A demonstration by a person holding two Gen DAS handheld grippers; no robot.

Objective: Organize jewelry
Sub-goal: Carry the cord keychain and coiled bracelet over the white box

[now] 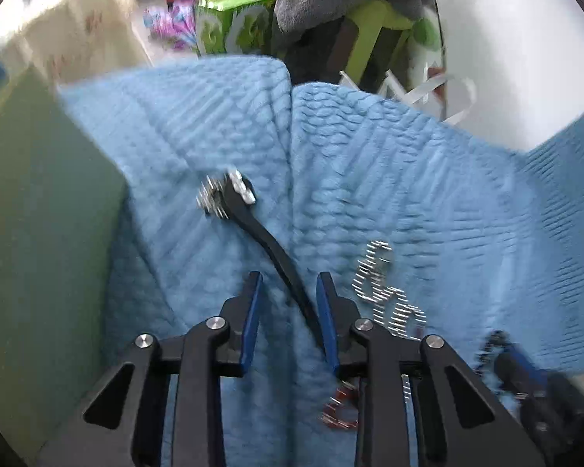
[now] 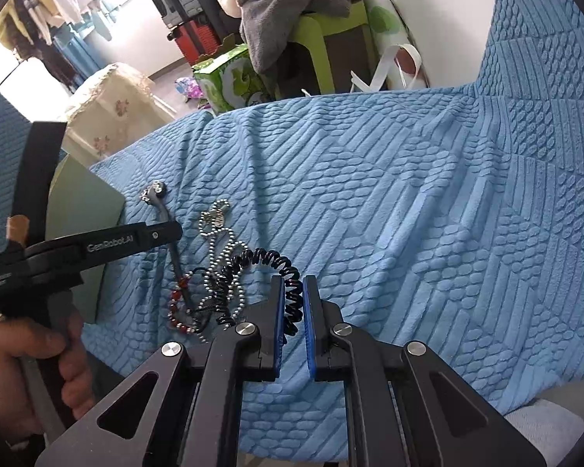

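Both grippers work over a blue quilted cover (image 2: 408,194) where a small heap of jewelry lies. Left gripper (image 1: 290,280), seen from its own camera: blue-padded jaws stand a little apart, not pressing on anything; a black strap (image 1: 280,257) with a sparkly metal end (image 1: 224,192) runs between them, close against the right-hand pad, and stretches away up and to the left across the cover. This view is motion-blurred. Just right of those jaws lies a silver ball chain (image 1: 381,284); below them, partly hidden under the gripper's frame, a red bead bracelet (image 1: 340,408). Right gripper (image 2: 293,284), from its own camera: jaws narrow, clamped on a black coiled cord (image 2: 292,295), which arches up and left from the pads toward the heap. In that view the heap sits just left of the right gripper: ball chain (image 2: 222,249), red beads (image 2: 177,299) and the strap (image 2: 171,241) lying tangled and touching. A green flat box or board (image 2: 85,225) borders the cover on the left, near the strap's metal end. A person's hand (image 2: 39,358) grips the left tool's handle at the lower left edge.
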